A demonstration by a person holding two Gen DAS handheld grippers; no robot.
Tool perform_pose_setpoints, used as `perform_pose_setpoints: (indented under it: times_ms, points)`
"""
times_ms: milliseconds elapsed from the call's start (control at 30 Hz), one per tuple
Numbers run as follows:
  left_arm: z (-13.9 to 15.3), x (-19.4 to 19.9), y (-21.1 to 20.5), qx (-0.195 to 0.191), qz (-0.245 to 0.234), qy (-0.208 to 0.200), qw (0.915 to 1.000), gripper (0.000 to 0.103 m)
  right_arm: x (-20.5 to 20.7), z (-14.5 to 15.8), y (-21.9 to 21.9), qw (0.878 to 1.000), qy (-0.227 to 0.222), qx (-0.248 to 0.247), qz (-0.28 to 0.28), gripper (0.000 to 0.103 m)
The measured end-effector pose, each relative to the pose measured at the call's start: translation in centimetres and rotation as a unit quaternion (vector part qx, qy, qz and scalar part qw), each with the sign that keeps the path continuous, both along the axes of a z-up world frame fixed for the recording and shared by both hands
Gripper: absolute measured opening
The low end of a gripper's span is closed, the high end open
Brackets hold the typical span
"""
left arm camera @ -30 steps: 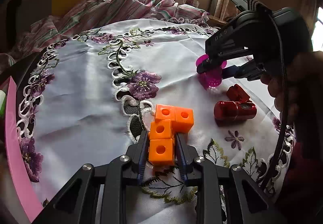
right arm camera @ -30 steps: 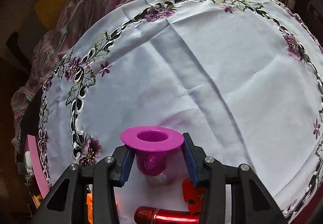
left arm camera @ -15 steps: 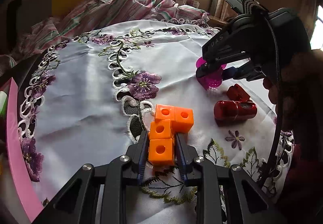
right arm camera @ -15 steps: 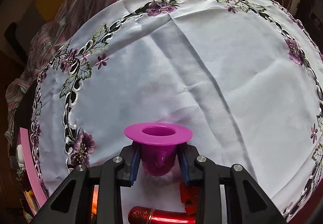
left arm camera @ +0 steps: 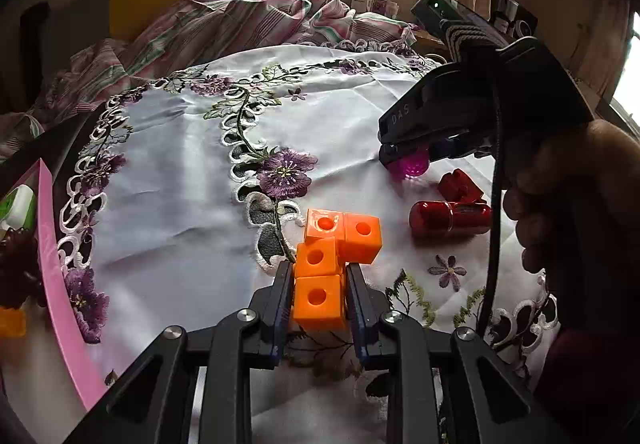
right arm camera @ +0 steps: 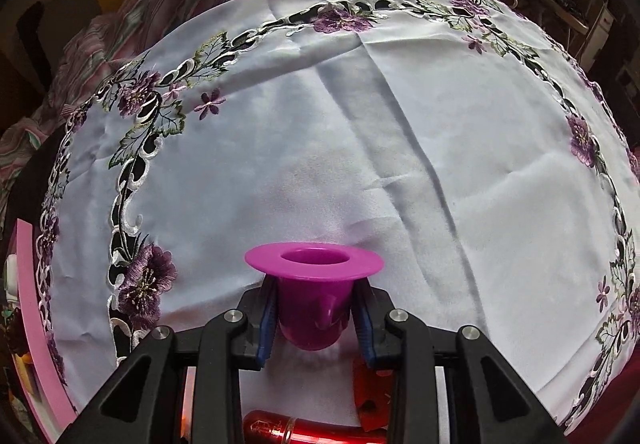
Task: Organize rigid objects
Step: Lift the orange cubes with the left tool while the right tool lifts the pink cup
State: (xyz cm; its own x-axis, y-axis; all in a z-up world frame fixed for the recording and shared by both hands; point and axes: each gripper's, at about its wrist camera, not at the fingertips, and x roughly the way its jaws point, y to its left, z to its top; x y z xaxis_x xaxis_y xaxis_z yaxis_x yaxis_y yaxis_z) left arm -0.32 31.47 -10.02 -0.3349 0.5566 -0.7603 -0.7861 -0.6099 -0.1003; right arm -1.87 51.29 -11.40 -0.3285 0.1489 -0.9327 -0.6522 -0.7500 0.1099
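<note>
We have both pieces gripped. Our left claw (left arm camera: 319,294) is clamped on the near cube of the orange block cluster (left arm camera: 338,244), low on the embroidered cloth (left arm camera: 180,180) at the near side of the counter. Our right claw (right arm camera: 316,318) is clamped on the magenta cup (right arm camera: 314,284) farther right, beside the red cylinder (left arm camera: 450,218). Next, we judge, comes carrying each to its place, perhaps the pink tray (left arm camera: 60,284) at left, keeping both grips firm.
</note>
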Motion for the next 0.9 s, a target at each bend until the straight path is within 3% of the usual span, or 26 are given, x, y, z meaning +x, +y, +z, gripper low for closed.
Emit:
perform_pose_setpoints:
  times_ms: [100,467,900]
  points:
    - [1.4,0.4,-0.8,0.014,0.003,0.006,0.9999,0.026,-0.9,-0.1,0.8,1.000,0.007,-0.010,-0.008,0.033]
    - [5.9,0.3,-4.3,0.044,0.038,0.021,0.9981,0.026,-1.2,0.4,0.3,0.999,-0.010,0.027,0.019,0.032]
    - [7.4,-1.4,-10.1,0.056,0.108,0.018,0.9925,0.026,-1.1,0.5,0.0,0.999,-0.017,0.041,0.030,0.032]
